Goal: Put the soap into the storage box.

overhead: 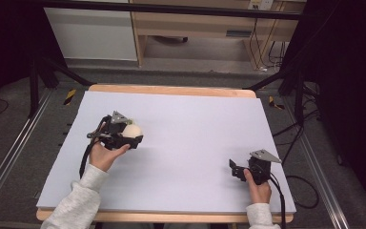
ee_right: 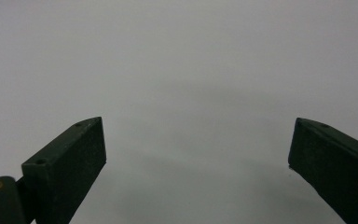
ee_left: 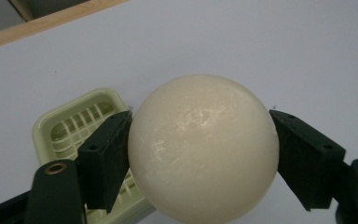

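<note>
Left claw (ee_left: 200,154) clamped on cream ball (ee_left: 203,149), ball lifted just above pale green slatted tray (ee_left: 67,126) on desk (overhead: 195,138). Right claw (ee_right: 196,154) wide open, empty, well right of tray. Carry step, I reckon; next needs steady grip, gentle set-down.

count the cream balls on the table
1: the cream ball is clamped in the left gripper, above the pale slotted tray. Others could be hidden behind it.

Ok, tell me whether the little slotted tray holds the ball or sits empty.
Empty. The cream ball is clamped in the left hand-held gripper, in front of the slotted tray.
</note>
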`<state>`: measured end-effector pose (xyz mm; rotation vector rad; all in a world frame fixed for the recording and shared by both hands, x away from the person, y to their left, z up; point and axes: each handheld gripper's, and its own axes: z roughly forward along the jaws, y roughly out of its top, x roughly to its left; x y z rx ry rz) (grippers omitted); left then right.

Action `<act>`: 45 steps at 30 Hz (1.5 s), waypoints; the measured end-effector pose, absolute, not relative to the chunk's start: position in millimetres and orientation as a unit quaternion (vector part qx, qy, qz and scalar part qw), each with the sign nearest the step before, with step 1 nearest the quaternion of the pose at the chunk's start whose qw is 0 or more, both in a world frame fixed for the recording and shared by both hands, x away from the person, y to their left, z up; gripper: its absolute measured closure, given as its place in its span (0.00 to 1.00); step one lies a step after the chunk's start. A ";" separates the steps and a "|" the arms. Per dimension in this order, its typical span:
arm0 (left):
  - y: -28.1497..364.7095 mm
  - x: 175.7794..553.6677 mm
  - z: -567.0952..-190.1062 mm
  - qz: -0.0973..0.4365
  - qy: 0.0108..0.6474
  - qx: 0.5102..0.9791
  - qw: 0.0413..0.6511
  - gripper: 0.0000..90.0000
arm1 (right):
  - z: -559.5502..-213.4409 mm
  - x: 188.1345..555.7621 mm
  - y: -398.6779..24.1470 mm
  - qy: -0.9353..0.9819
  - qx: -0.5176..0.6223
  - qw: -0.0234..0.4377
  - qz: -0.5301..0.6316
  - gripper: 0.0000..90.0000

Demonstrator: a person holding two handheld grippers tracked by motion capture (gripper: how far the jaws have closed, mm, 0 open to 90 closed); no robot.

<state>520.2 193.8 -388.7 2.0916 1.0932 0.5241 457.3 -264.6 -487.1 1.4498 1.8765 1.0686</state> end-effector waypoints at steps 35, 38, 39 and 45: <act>216.4 551.8 -398.5 0.208 0.465 0.794 0.332 0.27 | -487.0 457.3 -264.6 0.695 0.537 0.267 0.396 0.05; 217.3 553.9 -400.1 0.208 0.467 0.794 0.328 0.27 | -487.0 457.2 -264.5 0.695 0.538 0.266 0.396 0.05; 217.5 554.7 -401.2 0.207 0.468 0.794 0.328 0.27 | -487.1 457.3 -264.5 0.695 0.537 0.268 0.396 0.05; 219.7 561.0 -408.4 0.208 0.473 0.795 0.318 0.27 | -487.0 457.2 -264.6 0.695 0.538 0.266 0.396 0.05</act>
